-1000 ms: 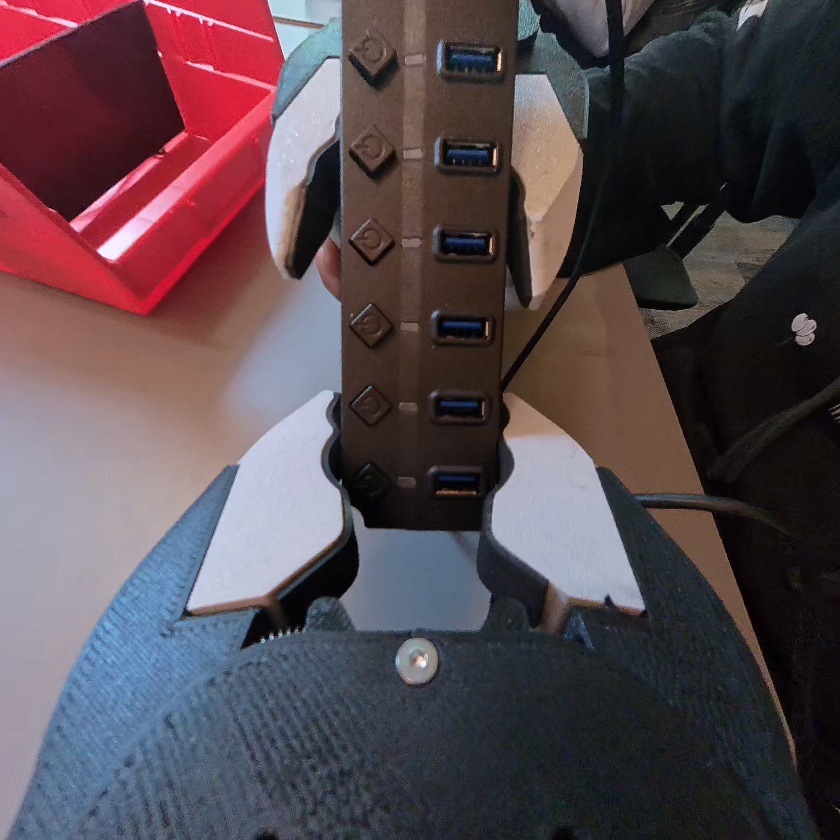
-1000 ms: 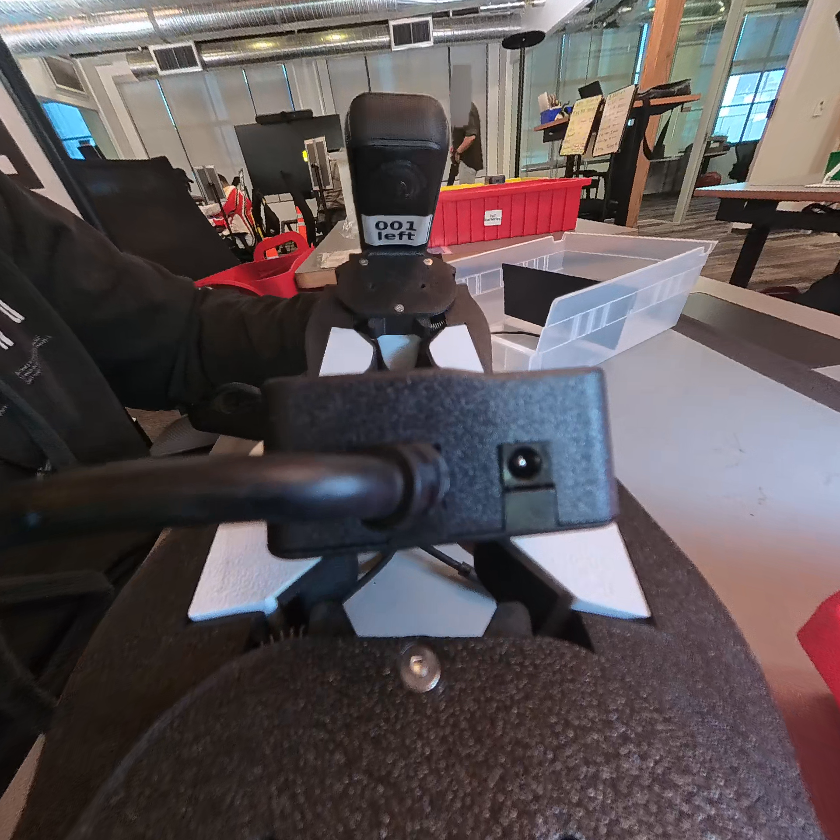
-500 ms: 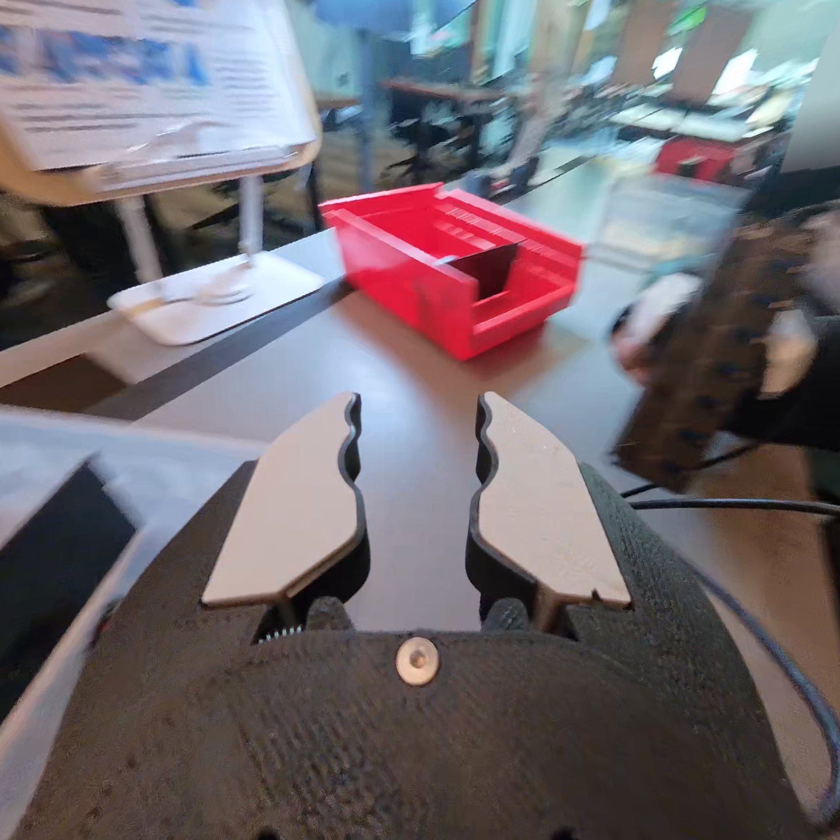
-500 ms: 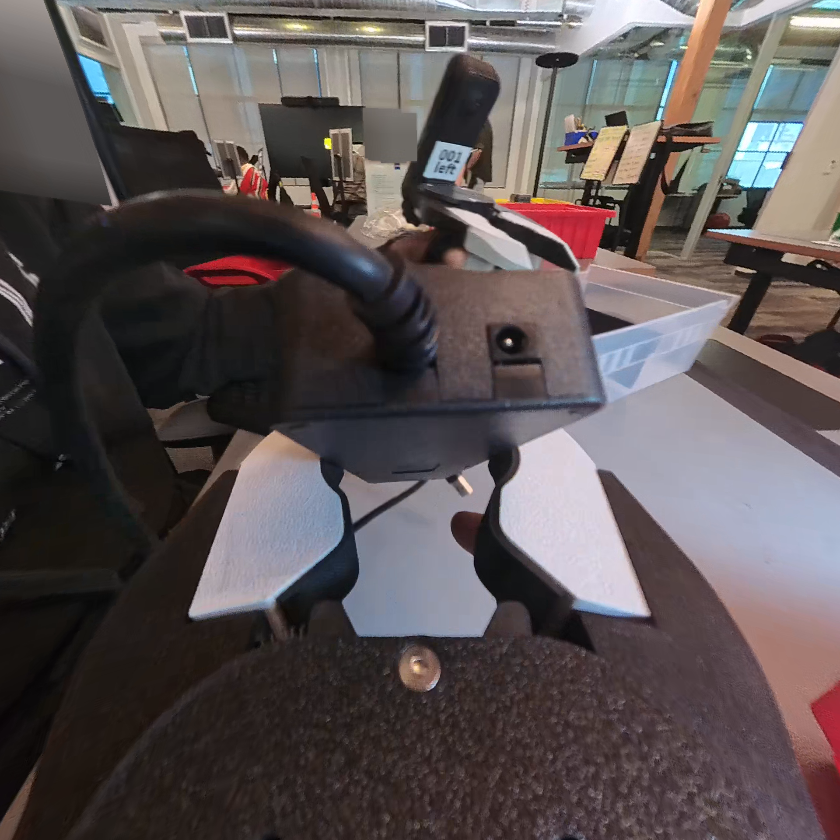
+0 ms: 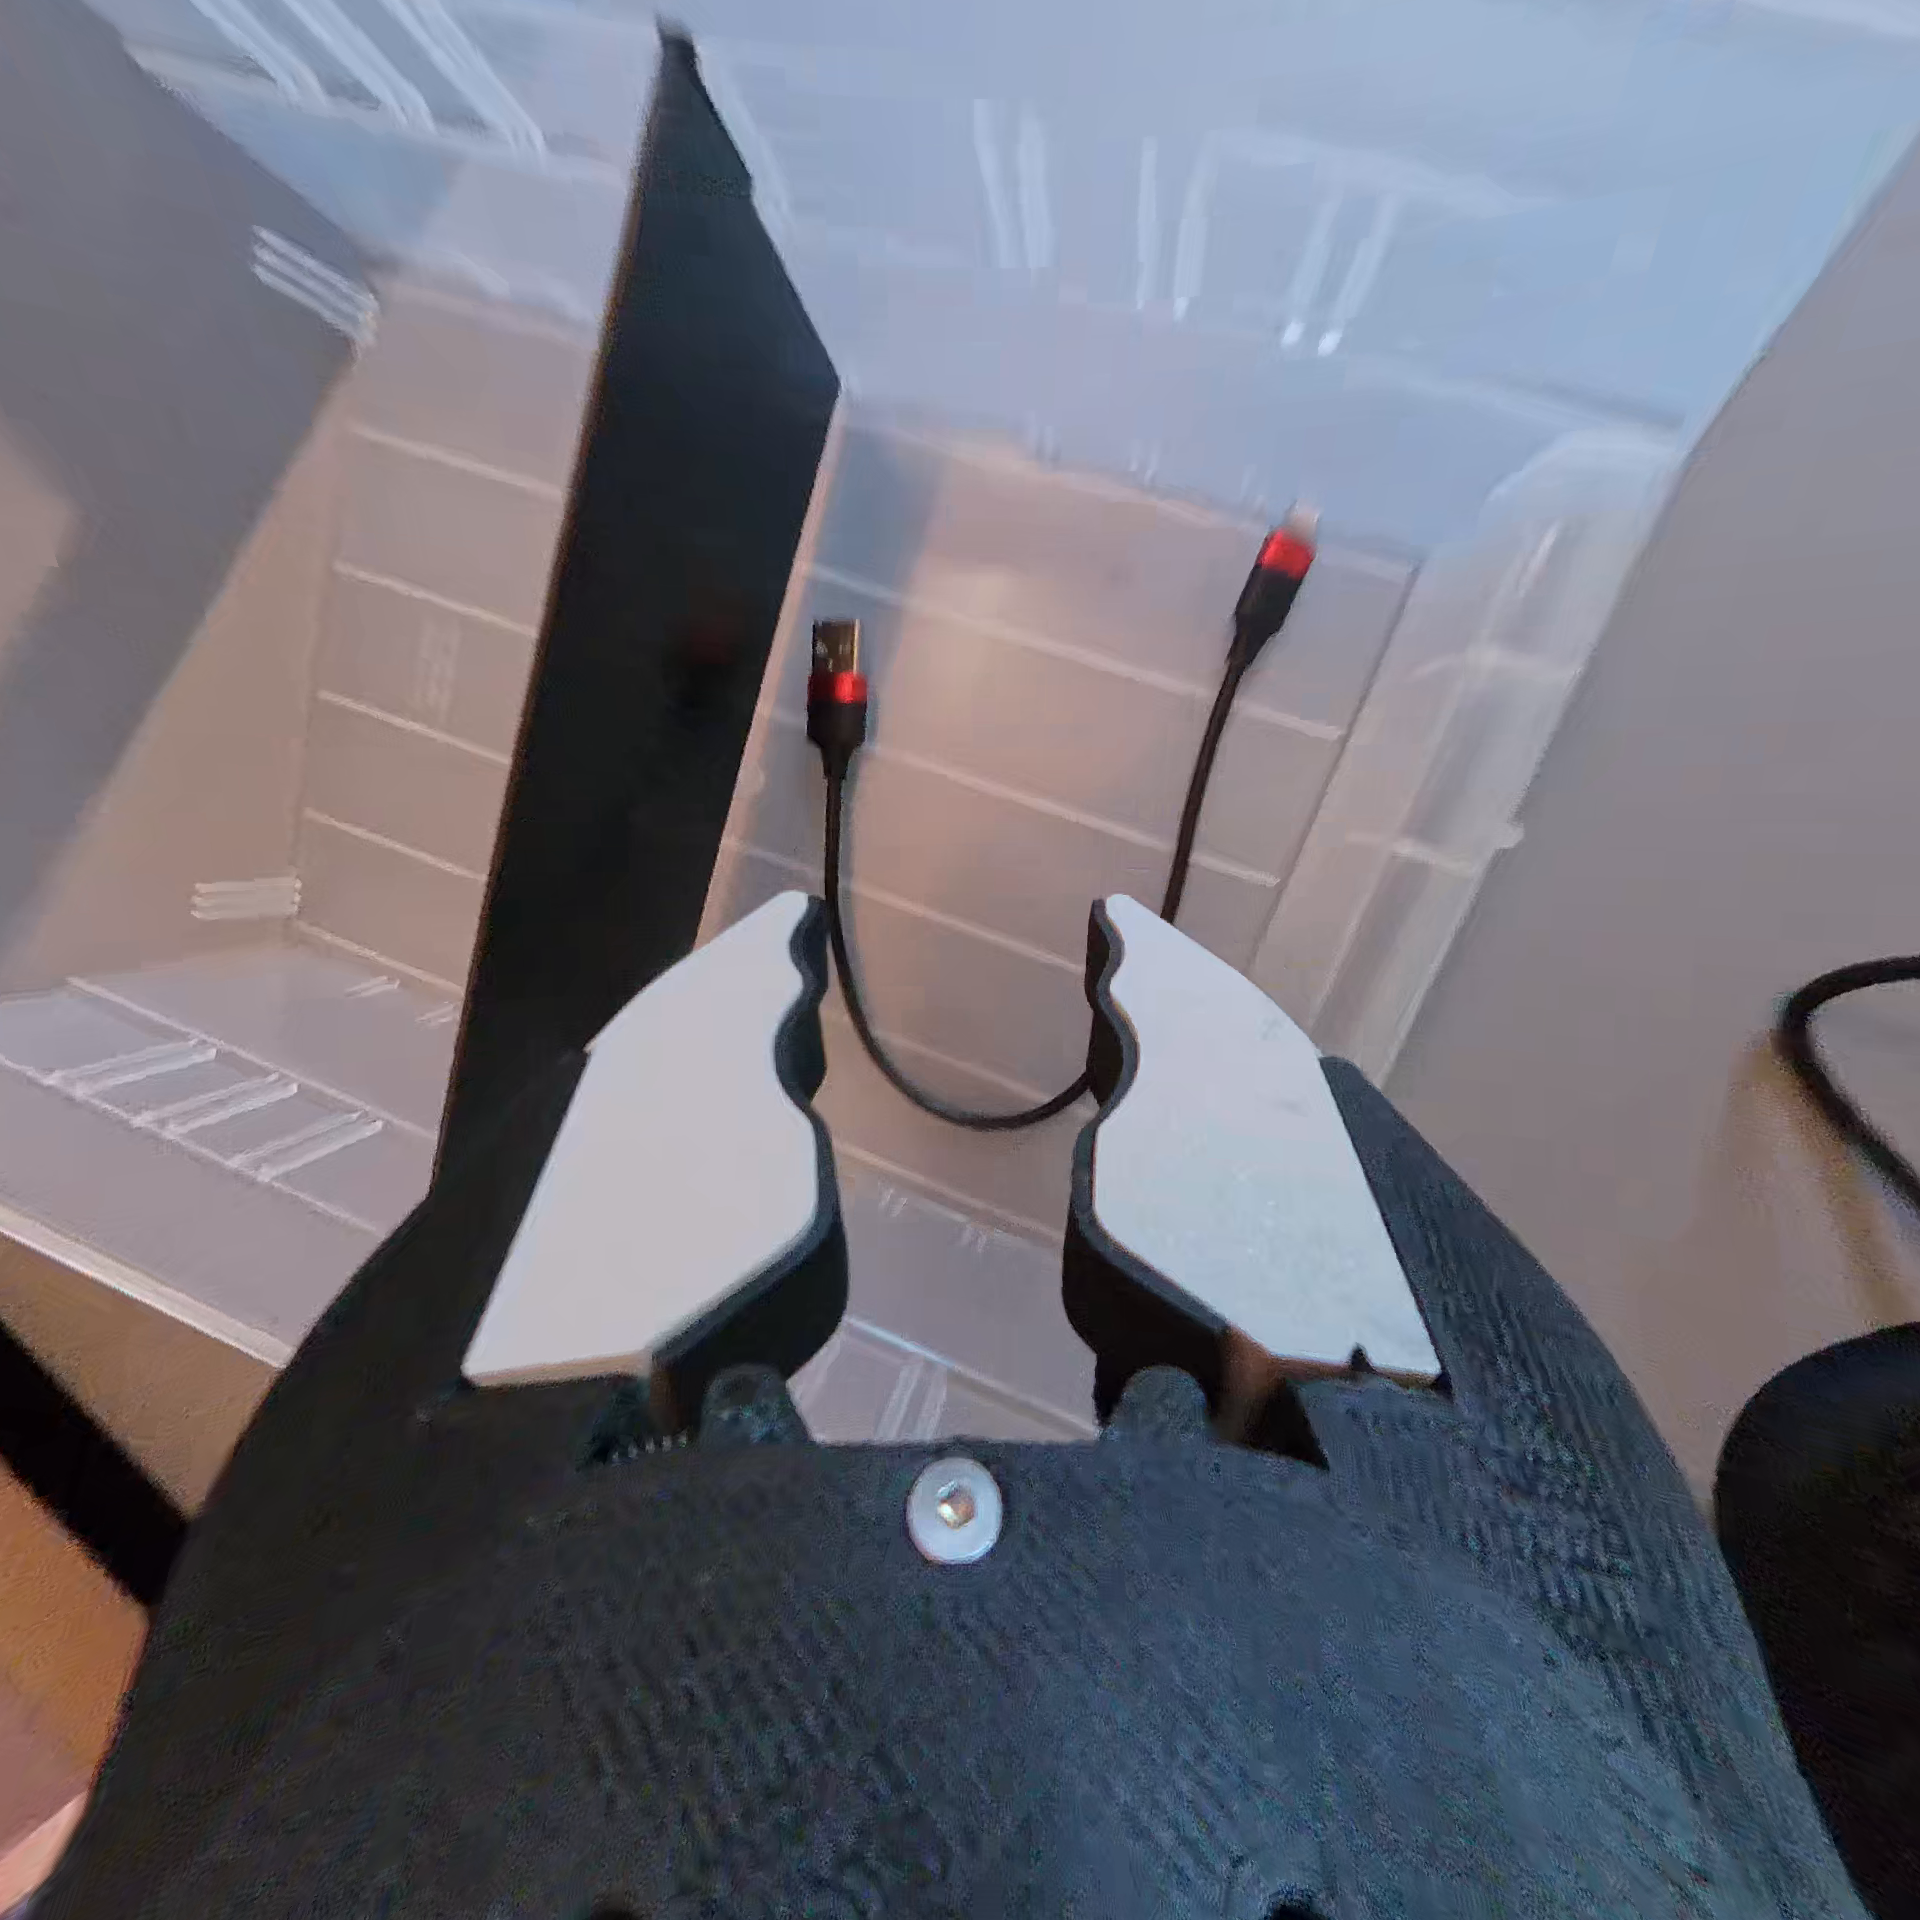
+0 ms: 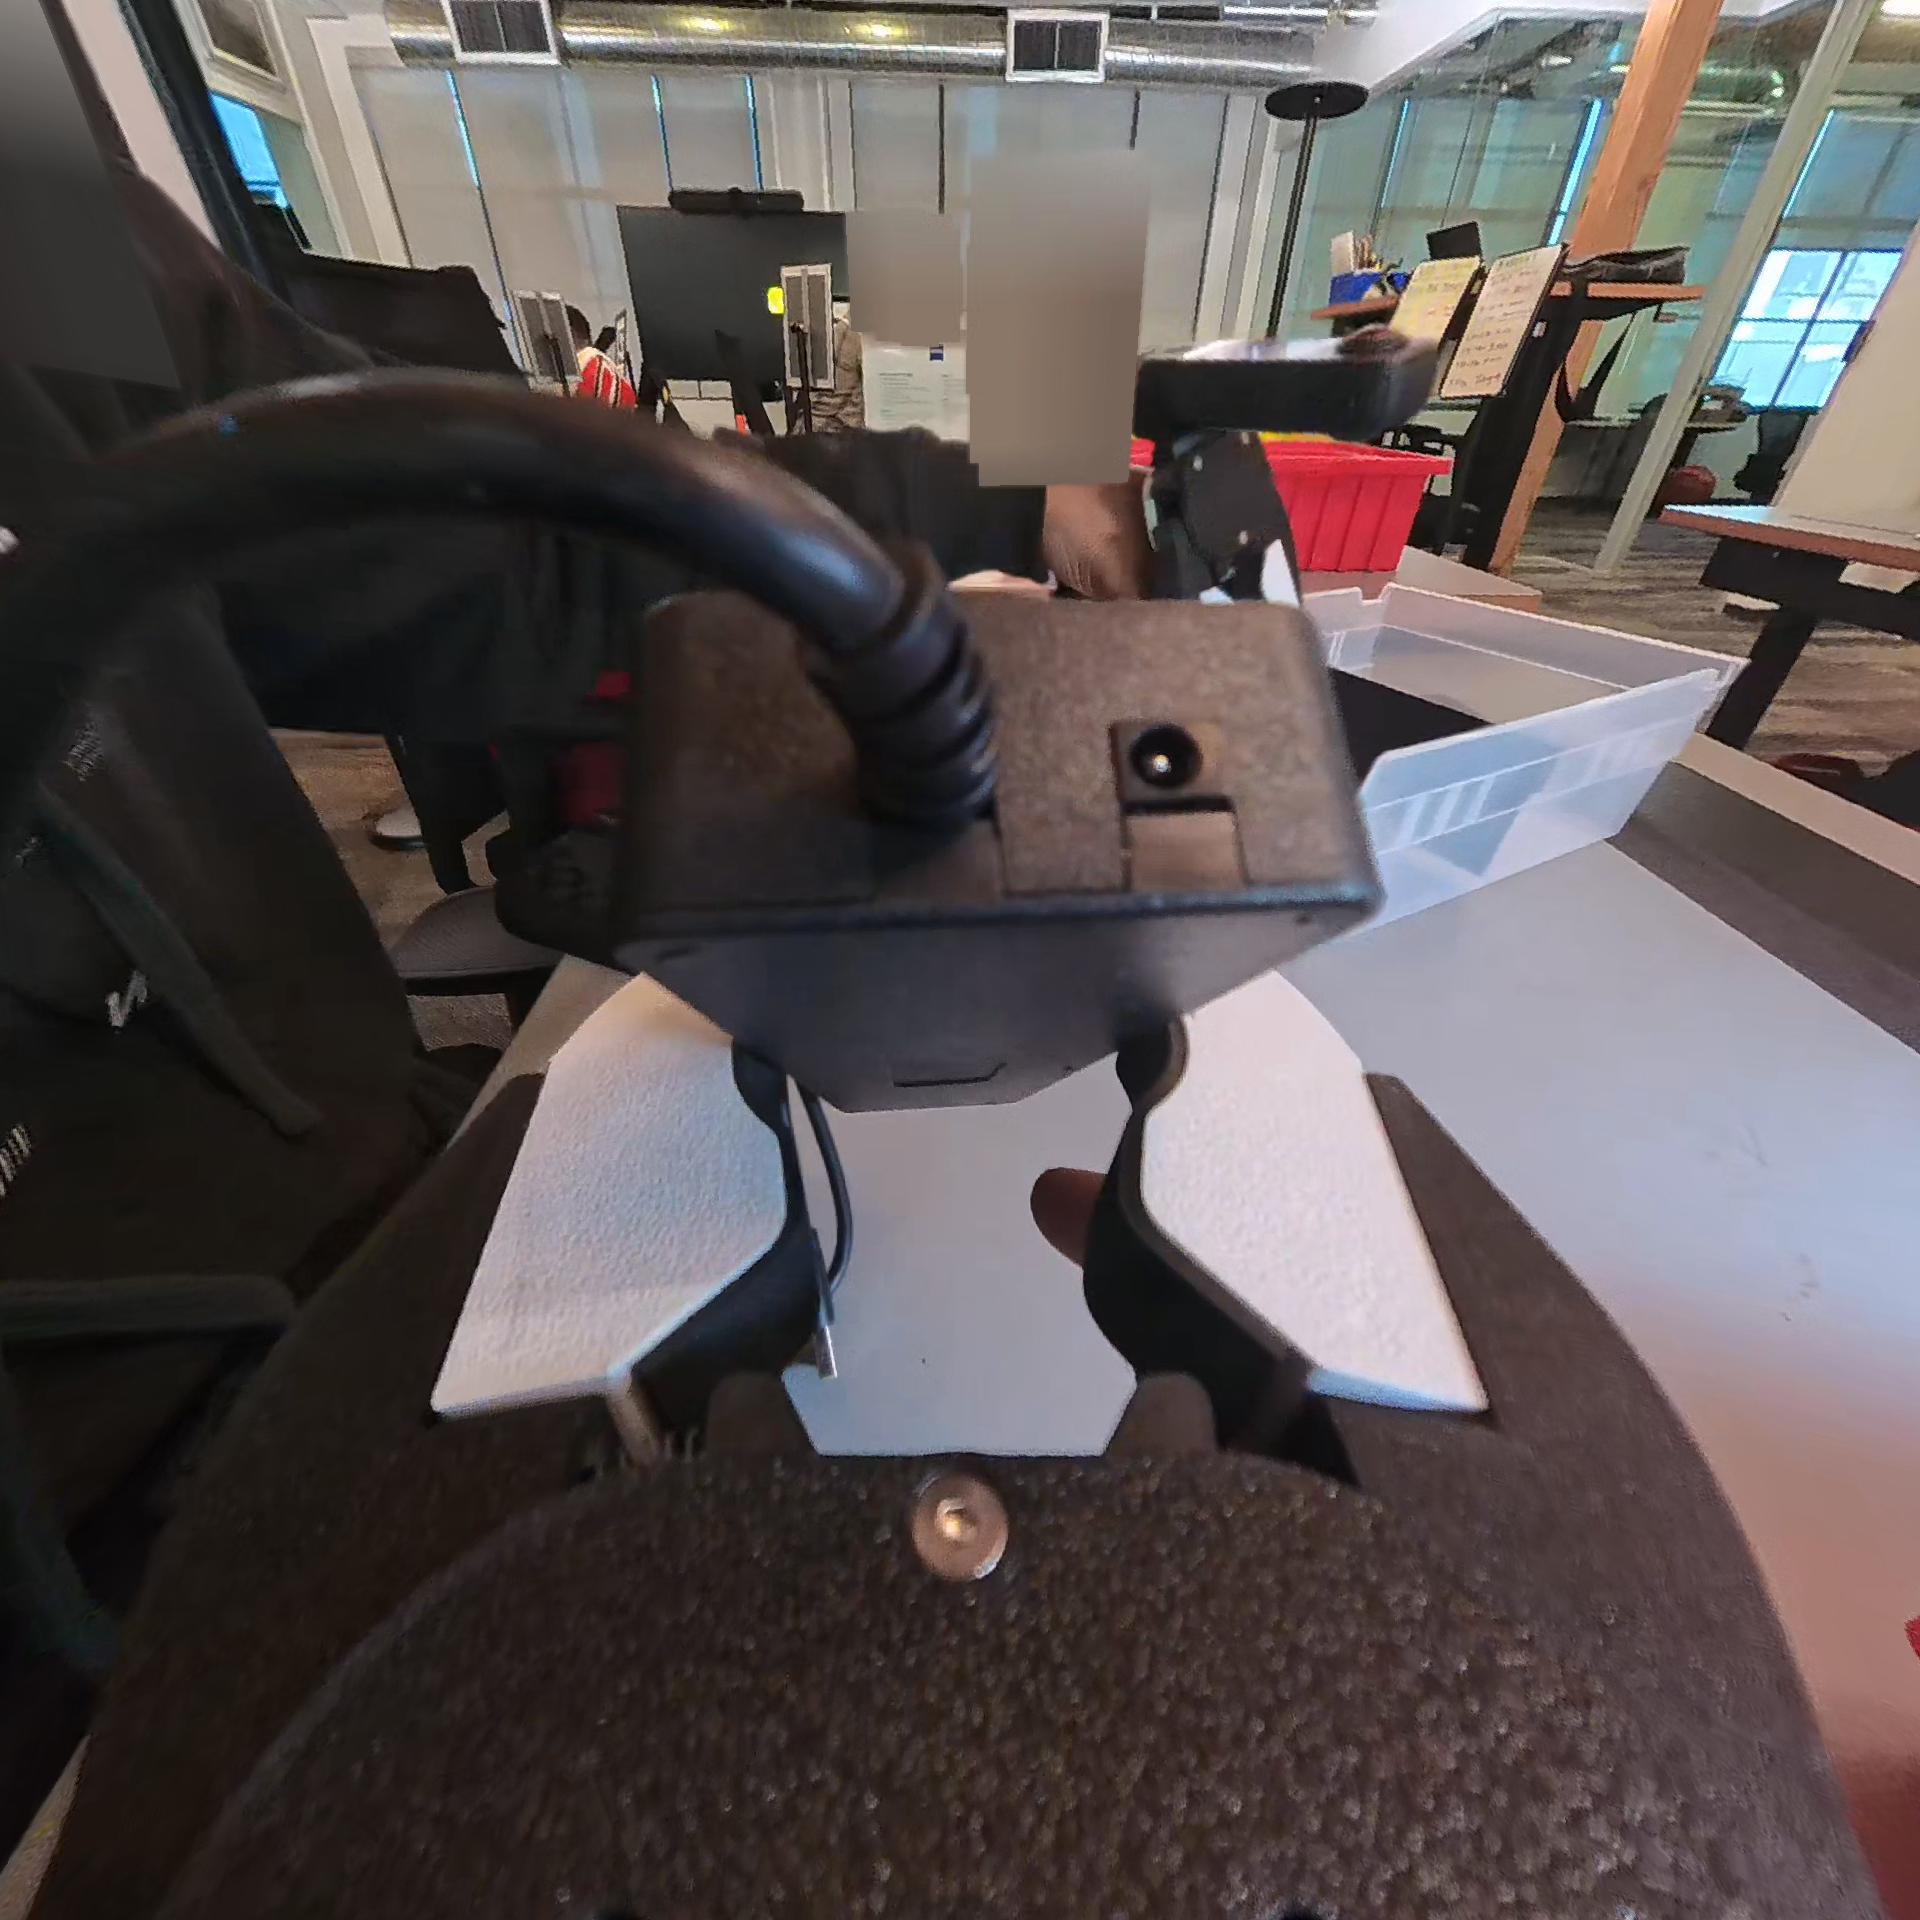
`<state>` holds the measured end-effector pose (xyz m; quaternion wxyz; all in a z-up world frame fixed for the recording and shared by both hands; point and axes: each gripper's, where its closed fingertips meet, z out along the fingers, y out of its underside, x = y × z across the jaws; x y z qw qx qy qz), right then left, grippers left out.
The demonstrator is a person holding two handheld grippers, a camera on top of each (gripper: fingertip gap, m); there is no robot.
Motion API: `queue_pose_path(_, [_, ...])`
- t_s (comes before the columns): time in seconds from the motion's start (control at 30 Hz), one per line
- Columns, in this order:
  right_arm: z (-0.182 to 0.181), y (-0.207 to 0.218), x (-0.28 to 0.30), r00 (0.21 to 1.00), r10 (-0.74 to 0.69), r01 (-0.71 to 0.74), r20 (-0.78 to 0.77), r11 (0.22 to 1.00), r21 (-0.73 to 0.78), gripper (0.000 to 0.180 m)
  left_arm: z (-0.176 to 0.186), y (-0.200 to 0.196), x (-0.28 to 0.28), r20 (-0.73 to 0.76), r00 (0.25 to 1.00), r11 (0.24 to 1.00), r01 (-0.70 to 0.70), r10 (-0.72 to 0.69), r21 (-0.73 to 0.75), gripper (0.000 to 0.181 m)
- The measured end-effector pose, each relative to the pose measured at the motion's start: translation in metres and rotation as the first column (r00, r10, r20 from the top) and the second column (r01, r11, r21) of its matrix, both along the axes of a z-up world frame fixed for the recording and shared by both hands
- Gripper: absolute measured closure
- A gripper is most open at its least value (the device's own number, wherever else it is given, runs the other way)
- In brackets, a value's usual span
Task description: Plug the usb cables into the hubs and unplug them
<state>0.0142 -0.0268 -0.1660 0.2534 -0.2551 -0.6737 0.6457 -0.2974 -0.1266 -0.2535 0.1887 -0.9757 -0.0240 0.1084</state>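
Note:
In the left wrist view my left gripper [image 5: 954,920] is open and empty, pointing down into a clear plastic bin [image 5: 1351,831]. A short black USB cable [image 5: 956,1117] with red-collared plugs lies in a U on the bin floor. Its loop shows between my fingers, with one plug [image 5: 836,665] at the left and the other [image 5: 1283,566] at the right. In the right wrist view my right gripper [image 6: 951,1049] is shut on a black USB hub [image 6: 987,790], held above the table with its end face towards the camera. The hub's thick black cord [image 6: 520,457] arcs off to the left.
A black divider [image 5: 644,623] stands in the bin left of the cable. A black cord [image 5: 1829,1060] lies on the table right of the bin. The right wrist view shows the left gripper [image 6: 1226,520] over the clear bin [image 6: 1507,769], with a red bin [image 6: 1361,499] behind. Spacing between my two grippers at the tips: around 35 centimetres.
My left gripper let go of the hub, swung away to the clear bin and now points down over the USB cable. My right gripper keeps the hub and has tilted it.

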Motion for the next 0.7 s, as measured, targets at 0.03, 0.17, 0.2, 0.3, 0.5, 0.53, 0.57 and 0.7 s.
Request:
queue_pose_path(0.03, [-0.002, 0.002, -0.002, 1.0, -0.007, 0.007, 0.004, 1.0, 0.003, 0.116, -0.005, -0.004, -0.003, -0.002, 1.0, 0.998, 0.004, -0.004, -0.057, 0.133])
queue_pose_path(0.17, [-0.007, 0.01, -0.007, 0.999, -0.03, 0.03, 0.029, 0.999, -0.014, 0.116, -0.022, -0.011, -0.017, 0.041, 0.997, 0.976, -0.053, 0.063, -0.211, 0.134])
queue_pose_path(0.2, [-0.008, 0.011, -0.008, 0.999, -0.033, 0.034, 0.034, 0.999, -0.019, 0.116, -0.027, -0.011, -0.02, 0.057, 0.994, 0.968, -0.079, 0.095, -0.237, 0.134])
queue_pose_path(0.3, [-0.011, 0.013, -0.009, 0.998, -0.04, 0.04, 0.043, 0.999, -0.018, 0.116, -0.04, -0.017, -0.033, 0.046, 0.988, 0.928, -0.12, 0.145, -0.353, 0.135])
queue_pose_path(0.5, [-0.013, 0.02, -0.009, 0.997, -0.051, 0.052, 0.054, 0.998, -0.025, 0.116, -0.051, -0.001, -0.039, 0.085, 0.988, 0.921, -0.091, 0.132, -0.379, 0.157])
queue_pose_path(0.53, [-0.013, 0.02, -0.009, 0.997, -0.051, 0.053, 0.056, 0.998, -0.026, 0.116, -0.051, 0.002, -0.04, 0.09, 0.988, 0.927, -0.087, 0.128, -0.365, 0.162])
queue_pose_path(0.57, [-0.014, 0.02, -0.009, 0.997, -0.051, 0.053, 0.057, 0.998, -0.026, 0.116, -0.052, 0.005, -0.04, 0.104, 0.986, 0.931, -0.086, 0.131, -0.355, 0.171])
queue_pose_path(0.7, [-0.015, 0.019, -0.009, 0.997, -0.057, 0.057, 0.054, 0.998, -0.009, 0.116, -0.053, 0.015, -0.029, 0.178, 0.981, 0.956, -0.027, 0.082, -0.293, 0.177])
